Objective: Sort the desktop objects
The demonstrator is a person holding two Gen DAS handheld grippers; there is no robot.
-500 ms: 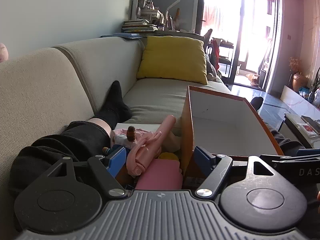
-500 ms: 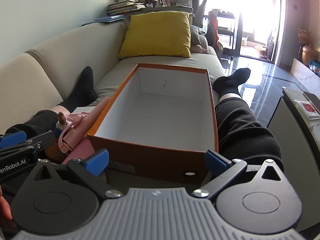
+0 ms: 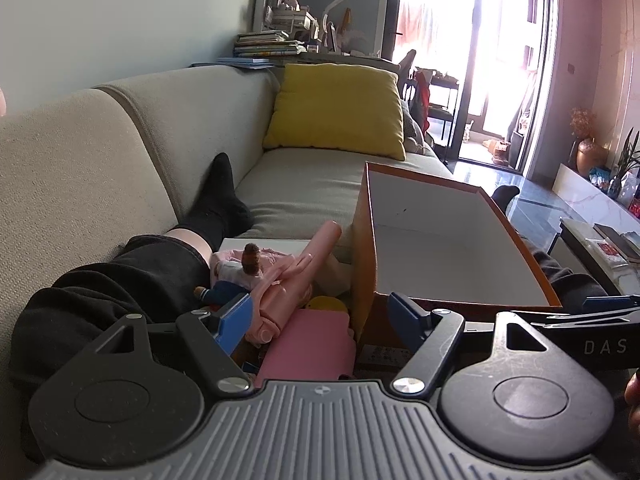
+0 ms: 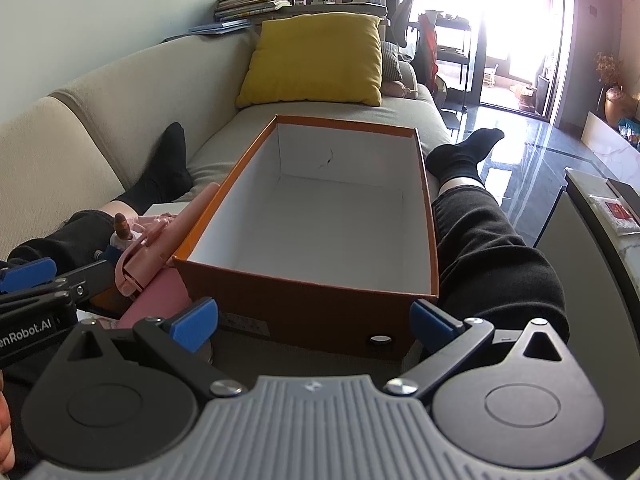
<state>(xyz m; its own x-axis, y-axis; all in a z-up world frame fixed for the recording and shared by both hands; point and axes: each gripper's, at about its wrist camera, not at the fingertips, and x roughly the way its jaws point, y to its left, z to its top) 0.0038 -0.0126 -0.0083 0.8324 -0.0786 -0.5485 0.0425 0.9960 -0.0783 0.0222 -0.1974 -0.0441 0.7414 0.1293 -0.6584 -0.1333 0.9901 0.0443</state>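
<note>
Left wrist view: the left gripper [image 3: 320, 312] gapes wide and empty; the pink toy pile [image 3: 280, 292] lies just ahead, within reach. Right wrist view: the right gripper [image 4: 314, 320], wide and empty, faces the orange box [image 4: 304, 300], probably the sorting bin.

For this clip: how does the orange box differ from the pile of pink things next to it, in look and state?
The orange box is a rigid open carton, white inside and holding nothing; the pile of pink things is a loose jumble, with a long pink gadget across a small doll and a flat pink case. The orange box stands square between the person's legs; the pile of pink things lies against its outer wall. Both sit on the sofa, and no hand-held gripper touches either.
</note>
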